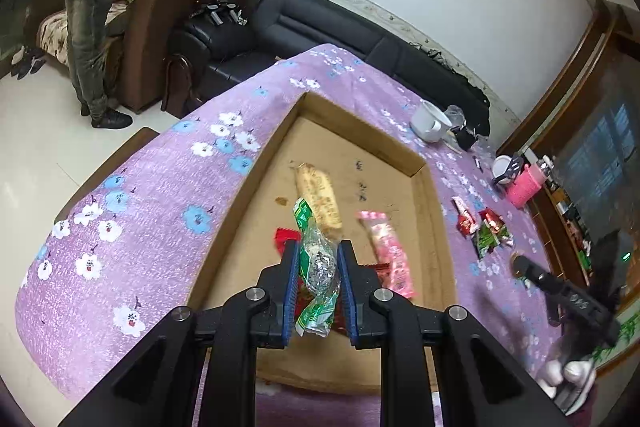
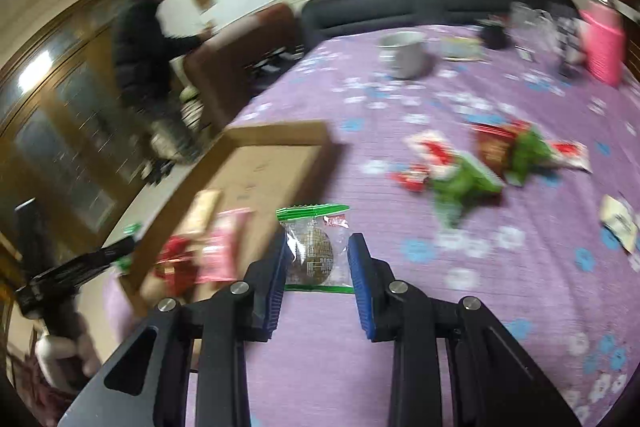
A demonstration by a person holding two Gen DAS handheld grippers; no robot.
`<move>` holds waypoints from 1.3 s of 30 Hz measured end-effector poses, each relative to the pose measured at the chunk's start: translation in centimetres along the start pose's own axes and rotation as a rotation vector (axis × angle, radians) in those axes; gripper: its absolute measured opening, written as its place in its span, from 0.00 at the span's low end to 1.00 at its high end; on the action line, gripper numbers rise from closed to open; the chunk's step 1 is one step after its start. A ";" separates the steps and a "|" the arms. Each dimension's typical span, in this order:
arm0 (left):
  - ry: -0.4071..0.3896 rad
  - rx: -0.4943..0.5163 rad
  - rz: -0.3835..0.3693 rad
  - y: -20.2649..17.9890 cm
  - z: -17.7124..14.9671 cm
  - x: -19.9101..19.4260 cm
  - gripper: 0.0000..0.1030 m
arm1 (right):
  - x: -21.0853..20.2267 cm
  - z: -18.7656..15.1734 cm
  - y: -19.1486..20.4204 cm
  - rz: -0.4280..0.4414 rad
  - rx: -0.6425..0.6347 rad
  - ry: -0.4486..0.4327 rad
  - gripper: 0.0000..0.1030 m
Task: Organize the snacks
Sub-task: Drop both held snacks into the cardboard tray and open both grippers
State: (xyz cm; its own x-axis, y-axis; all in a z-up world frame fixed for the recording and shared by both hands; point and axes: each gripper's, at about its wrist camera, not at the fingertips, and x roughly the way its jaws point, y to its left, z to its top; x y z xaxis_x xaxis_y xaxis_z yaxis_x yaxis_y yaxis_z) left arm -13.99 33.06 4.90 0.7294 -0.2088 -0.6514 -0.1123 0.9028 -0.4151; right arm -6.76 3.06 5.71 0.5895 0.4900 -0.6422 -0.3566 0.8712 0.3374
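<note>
- A green-and-clear crinkled snack wrapper [image 1: 316,267] is clamped between the blue pads of the left gripper [image 1: 318,259] and is held above the shallow brown cardboard box [image 1: 280,131].
- Three snacks can be counted on the box floor in the left wrist view: one long beige packet [image 1: 318,197], one pink-and-white packet [image 1: 390,251] and one red packet [image 1: 285,237], the last partly hidden behind the gripper.
- A clear packet with a green top strip and a round brown biscuit inside [image 2: 314,247] is seen between the blue pads of the right gripper [image 2: 318,259]; the jaws are set wider than on the left, and whether the packet is squeezed or only framed cannot be told.
- The right gripper is seen over the purple flowered tablecloth [image 2: 460,307], just beside the box's near corner.
- A loose cluster of red, white and green wrappers [image 2: 480,163] is left on the cloth; the blur prevents an exact count.
- One further pale packet [image 2: 618,223] is seen near the right edge.
- One white mug [image 1: 430,123] and one pink cylindrical container [image 1: 524,185] are placed at the far end.
</note>
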 end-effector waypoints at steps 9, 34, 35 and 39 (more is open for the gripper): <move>0.044 0.038 0.032 0.2 -0.3 2.0 0.19 | 5.2 -1.5 9.4 0.102 -0.164 0.149 0.29; -0.151 0.070 0.171 -1.7 0.2 -3.2 0.86 | 7.0 -4.0 12.8 0.058 -0.295 0.174 0.54; -0.159 0.075 0.195 -1.9 0.2 -3.3 0.87 | 6.6 -3.9 12.6 0.060 -0.289 0.164 0.56; -0.170 0.105 0.247 -3.1 0.0 -3.6 0.88 | 4.7 -3.6 11.1 0.061 -0.245 0.122 0.57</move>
State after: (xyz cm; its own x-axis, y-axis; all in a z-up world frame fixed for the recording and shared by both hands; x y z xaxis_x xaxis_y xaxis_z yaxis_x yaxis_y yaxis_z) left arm -16.28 31.01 8.50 0.7920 0.0793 -0.6053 -0.2361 0.9542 -0.1838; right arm -10.55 14.89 3.92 0.4758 0.5208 -0.7088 -0.5620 0.7999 0.2106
